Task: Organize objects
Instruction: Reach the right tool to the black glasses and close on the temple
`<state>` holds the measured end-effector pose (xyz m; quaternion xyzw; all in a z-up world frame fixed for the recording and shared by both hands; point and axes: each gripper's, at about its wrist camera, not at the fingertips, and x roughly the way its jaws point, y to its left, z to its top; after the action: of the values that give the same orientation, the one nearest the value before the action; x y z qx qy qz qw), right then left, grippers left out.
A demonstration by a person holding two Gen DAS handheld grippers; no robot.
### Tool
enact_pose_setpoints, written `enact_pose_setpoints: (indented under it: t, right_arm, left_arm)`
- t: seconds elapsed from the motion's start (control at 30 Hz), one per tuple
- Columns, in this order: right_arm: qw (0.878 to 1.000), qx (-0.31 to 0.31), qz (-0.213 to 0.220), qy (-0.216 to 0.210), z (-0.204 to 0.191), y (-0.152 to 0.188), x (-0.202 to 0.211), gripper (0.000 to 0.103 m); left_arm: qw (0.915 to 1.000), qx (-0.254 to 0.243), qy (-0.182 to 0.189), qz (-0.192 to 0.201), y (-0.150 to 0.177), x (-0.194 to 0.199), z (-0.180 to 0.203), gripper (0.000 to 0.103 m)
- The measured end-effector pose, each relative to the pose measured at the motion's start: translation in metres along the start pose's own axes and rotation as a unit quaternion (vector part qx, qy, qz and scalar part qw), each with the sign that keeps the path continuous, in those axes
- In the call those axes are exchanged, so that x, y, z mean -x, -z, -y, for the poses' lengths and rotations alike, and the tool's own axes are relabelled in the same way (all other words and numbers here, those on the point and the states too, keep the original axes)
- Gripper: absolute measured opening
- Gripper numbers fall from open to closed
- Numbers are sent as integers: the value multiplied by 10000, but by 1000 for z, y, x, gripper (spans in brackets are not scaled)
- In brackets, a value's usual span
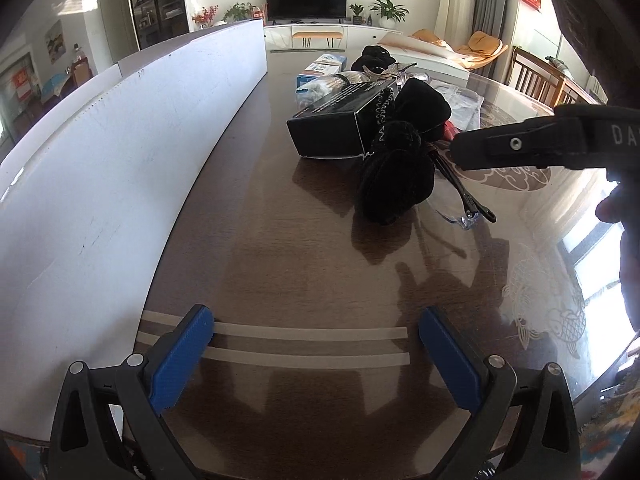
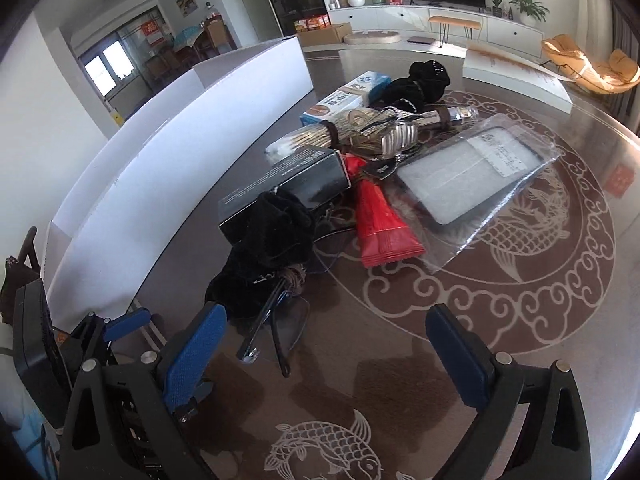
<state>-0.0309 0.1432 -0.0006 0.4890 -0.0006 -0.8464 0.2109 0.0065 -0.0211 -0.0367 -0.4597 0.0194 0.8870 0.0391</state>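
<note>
The objects [image 2: 360,160] form one loose heap on the dark glass-topped table [image 2: 520,320], ahead of both grippers and beyond their fingertips. Nearest the right gripper [image 2: 328,344] lies a black velvet pouch [image 2: 268,248], just past its left finger, with a pair of dark-framed glasses [image 2: 276,320] poking out from under it toward the gap between the fingers. Behind the pouch sits a black carton [image 2: 288,184] with small white print too fine to read. To the right of that, a red foil sachet [image 2: 380,224] fans out, and further right a clear plastic bag [image 2: 476,184] holds a flat dark-rimmed item with a white label whose writing is illegible. At the far side of the heap are a bundle of pale sticks [image 2: 312,136] bound with a band, a blue-and-white box [image 2: 348,96] with unreadable lettering, a second black pouch [image 2: 424,80] and a shiny metal piece [image 2: 460,114]. What either pouch contains cannot be told.

The right gripper's jaws stand wide apart with nothing between them, above the table's carp pattern. The left gripper [image 1: 316,344] is likewise spread and empty, over two pale strips [image 1: 308,344] on the tabletop, a long white board [image 1: 120,168] standing along its left. In its view the right gripper's black body enters from the right, bearing the letters "DA".
</note>
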Motion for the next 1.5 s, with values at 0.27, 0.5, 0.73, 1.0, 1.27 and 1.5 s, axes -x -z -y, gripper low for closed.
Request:
enact_pose_setpoints:
  t: [0.27,0.5,0.73,1.0,1.27,1.5]
  right_arm:
    - [9985,261,-463,-101,-19,-6,-33,30]
    - [9973,246,-671,194,-2,29,-8,11]
    - [9967,-37,-753,307,18,66,23,12]
    - [9972,350,-374,552,1,46,23,63]
    - [9948,444,-481,778,-2,42,-9,64]
    - [9931,516,-429,957,0,50,-13,93]
  left_arm:
    - [10000,7,-15,-5,0,-3,2,103]
    - [10000,6,-18,-8,0,-5,3,103]
    - [10000,7,-17,13,0,-6,4,103]
    - [10000,23,-25,60,-1,-7,4,103]
    - [9999,31,-30,96,1,-6,4,103]
    - [9999,8,-16,99,1,-6,5,103]
